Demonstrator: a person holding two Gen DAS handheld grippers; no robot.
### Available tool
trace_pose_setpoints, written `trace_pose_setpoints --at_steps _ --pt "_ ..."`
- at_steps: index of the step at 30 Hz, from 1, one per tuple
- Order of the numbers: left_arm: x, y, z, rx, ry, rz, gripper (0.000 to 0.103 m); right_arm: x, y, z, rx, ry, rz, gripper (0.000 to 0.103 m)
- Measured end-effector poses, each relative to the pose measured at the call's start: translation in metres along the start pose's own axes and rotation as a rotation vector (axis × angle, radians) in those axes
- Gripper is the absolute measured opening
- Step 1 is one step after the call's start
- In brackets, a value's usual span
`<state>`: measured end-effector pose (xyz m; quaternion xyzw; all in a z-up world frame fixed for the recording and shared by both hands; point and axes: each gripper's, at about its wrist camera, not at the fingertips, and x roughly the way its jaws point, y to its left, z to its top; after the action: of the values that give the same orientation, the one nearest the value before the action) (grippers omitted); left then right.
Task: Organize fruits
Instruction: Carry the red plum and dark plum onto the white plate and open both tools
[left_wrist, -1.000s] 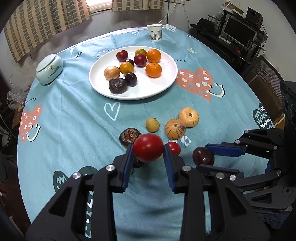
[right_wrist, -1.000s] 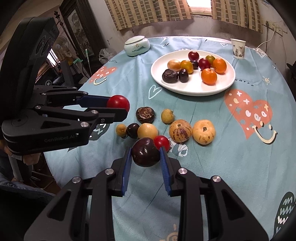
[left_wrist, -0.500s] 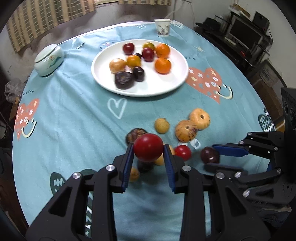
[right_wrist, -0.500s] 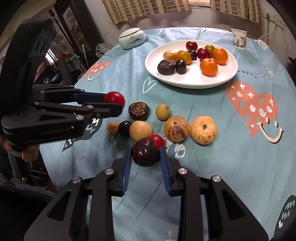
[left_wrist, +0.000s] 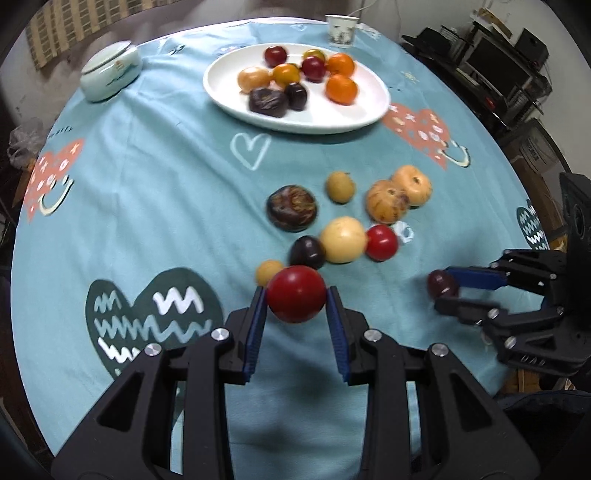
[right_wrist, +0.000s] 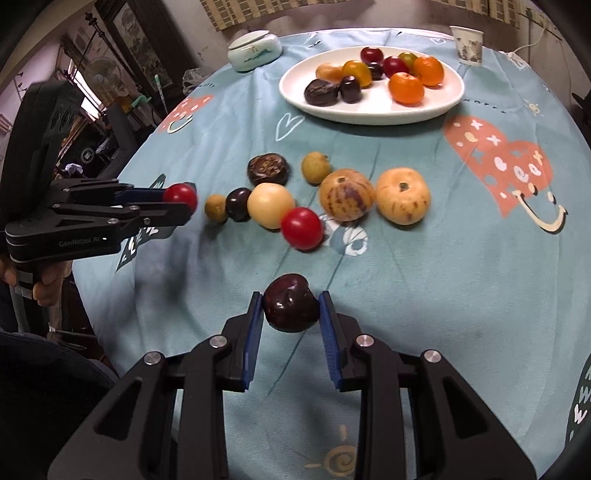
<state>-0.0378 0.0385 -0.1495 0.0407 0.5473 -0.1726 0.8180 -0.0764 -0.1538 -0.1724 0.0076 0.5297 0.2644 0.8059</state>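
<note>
Right wrist: left tool (right_wrist: 184, 206) reads "GenRobot.AI".

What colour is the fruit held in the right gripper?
Dark purple, almost black: the fruit between the right gripper jaws shows best in the right wrist view.

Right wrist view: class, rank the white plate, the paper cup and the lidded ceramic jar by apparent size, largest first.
1. white plate
2. lidded ceramic jar
3. paper cup
All three sit far back; the jar and cup ranking is less certain.
</note>
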Motion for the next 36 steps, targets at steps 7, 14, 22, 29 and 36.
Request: trace_pose_setpoints --at_steps 7,14,22,29,36 --pt "-0.006 -0.011 0.027 0.04 -0.038 0.006 0.033 0.001 0.004 0.01 -0.023 -0.005 0.004 0.031" --pt "-0.015 -0.01 0.102 0.084 -0.154 0.04 0.033 -0.029 -0.007 0.082 -0.091 -0.169 -0.07 0.031" --pt "0.01 0.009 0.181 0.028 -0.179 0.059 0.033 -0.04 -0.04 0.175 -0.075 -0.325 -0.126 0.031" --pt "0.05 0.02 0.214 0.012 -0.143 0.072 0.037 0.008 -0.071 0.218 -0.049 -0.271 -0.145 0.031" --pt "0.065 0.032 0.218 -0.012 -0.131 0.08 0.055 0.044 -0.086 0.232 -0.078 -0.182 -0.199 0.036"
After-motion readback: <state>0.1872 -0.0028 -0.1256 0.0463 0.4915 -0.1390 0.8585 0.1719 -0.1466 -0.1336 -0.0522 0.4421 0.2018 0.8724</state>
